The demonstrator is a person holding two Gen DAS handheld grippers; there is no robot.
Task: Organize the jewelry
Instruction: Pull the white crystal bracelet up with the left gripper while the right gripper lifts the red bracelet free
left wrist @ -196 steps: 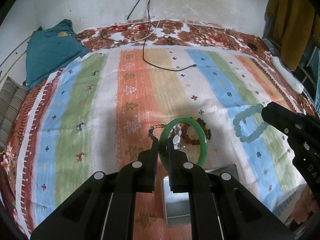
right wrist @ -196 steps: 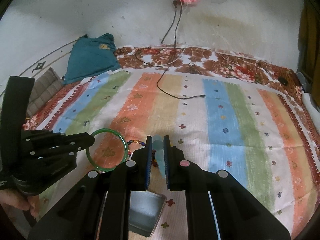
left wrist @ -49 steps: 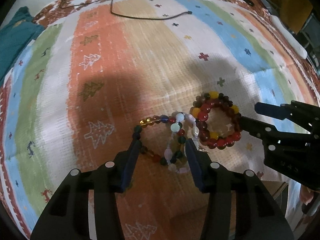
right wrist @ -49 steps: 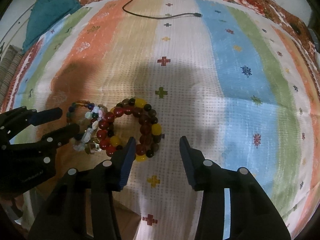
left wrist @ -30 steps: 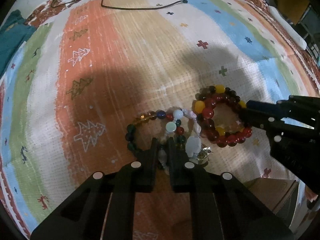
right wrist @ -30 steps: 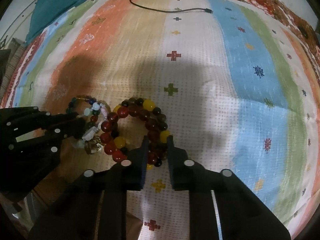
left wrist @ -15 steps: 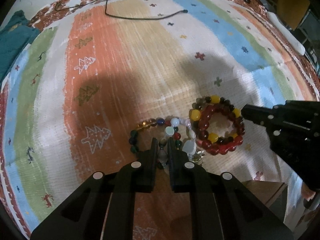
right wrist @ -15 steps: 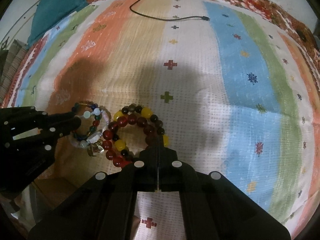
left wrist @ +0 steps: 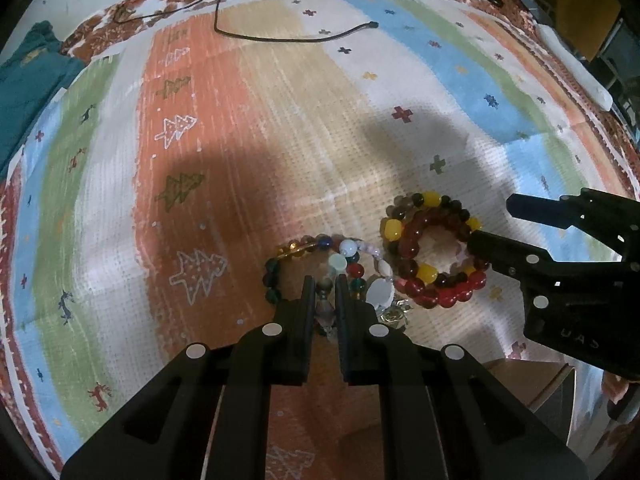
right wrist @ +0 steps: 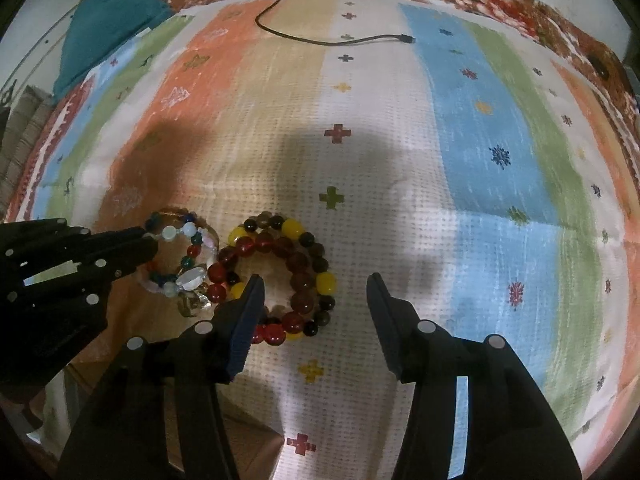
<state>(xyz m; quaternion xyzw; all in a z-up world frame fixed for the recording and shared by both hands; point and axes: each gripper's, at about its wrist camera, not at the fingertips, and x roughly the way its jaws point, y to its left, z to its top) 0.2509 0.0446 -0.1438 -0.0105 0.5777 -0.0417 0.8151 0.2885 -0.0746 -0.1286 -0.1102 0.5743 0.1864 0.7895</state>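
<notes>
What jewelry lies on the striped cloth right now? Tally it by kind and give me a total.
Red, brown and yellow bead bracelets, coiled together in one stack: 1 stack; the number of strands cannot be told.
Multicolour bead bracelet with pale stones, pinched by the left gripper: 1.
Total: 2 bead pieces on the striped cloth; the right gripper holds nothing.

Box (left wrist: 532,384) mostly hidden — behind the right tool (left wrist: 492,224)
</notes>
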